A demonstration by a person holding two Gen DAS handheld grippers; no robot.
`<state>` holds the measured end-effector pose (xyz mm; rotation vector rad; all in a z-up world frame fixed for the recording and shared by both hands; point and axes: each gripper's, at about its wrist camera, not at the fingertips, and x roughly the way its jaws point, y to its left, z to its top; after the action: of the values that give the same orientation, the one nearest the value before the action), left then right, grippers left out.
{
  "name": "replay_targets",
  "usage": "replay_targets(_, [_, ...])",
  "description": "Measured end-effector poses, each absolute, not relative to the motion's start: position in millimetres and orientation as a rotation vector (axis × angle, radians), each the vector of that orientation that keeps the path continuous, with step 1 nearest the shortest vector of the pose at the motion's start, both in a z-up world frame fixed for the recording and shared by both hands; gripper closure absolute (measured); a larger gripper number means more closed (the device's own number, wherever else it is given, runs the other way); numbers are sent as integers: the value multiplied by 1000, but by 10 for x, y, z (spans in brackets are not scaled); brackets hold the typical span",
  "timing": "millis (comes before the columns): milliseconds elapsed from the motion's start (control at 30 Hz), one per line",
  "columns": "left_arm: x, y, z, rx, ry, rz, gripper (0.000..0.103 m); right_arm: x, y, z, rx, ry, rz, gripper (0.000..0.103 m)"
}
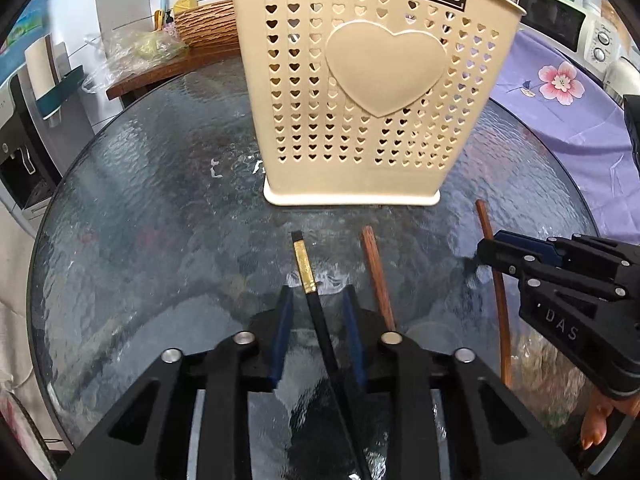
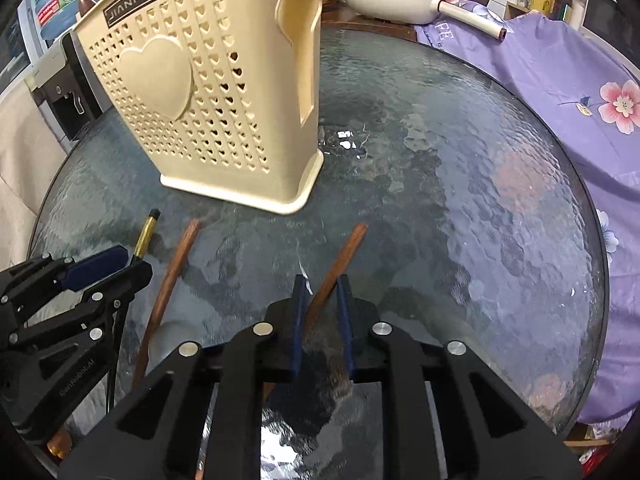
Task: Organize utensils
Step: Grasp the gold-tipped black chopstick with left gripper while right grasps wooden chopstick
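A cream perforated utensil holder (image 1: pixel 360 92) marked JIANHAO stands on the round glass table (image 1: pixel 140 220); it also shows in the right wrist view (image 2: pixel 208 96). My left gripper (image 1: pixel 318 300) is open, its blue pads either side of a black chopstick with a gold band (image 1: pixel 306 268) lying on the glass. My right gripper (image 2: pixel 322 292) is open around a brown wooden chopstick (image 2: pixel 344 252). A second brown chopstick (image 2: pixel 176 264) lies between the two grippers. The right gripper also shows in the left wrist view (image 1: pixel 492 252), the left gripper in the right wrist view (image 2: pixel 120 264).
A purple floral cloth (image 2: pixel 560 80) covers the surface to the right. A cream pan (image 2: pixel 392 0) sits behind the table. A woven basket (image 1: pixel 204 24), plastic bags and a microwave (image 1: pixel 560 20) stand at the back. A water dispenser (image 1: pixel 20 152) is at the left.
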<state>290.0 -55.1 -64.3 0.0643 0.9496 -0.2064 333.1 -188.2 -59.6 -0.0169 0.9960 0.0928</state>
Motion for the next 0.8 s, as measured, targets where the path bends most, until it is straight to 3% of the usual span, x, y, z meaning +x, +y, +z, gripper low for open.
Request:
replay_targets(133, [2958,-570,-644,43,956,-204,95,3404,-1868,-594,2,999,95,89])
replay_targets(267, [3020,-524,-640,16,963,-208,96,3473,-1908,-597,35,1004,97,95])
replay_targets(800, [3069,-296,-495,-82,944,-247,96,3479,-2085,-502,158,969,190,96])
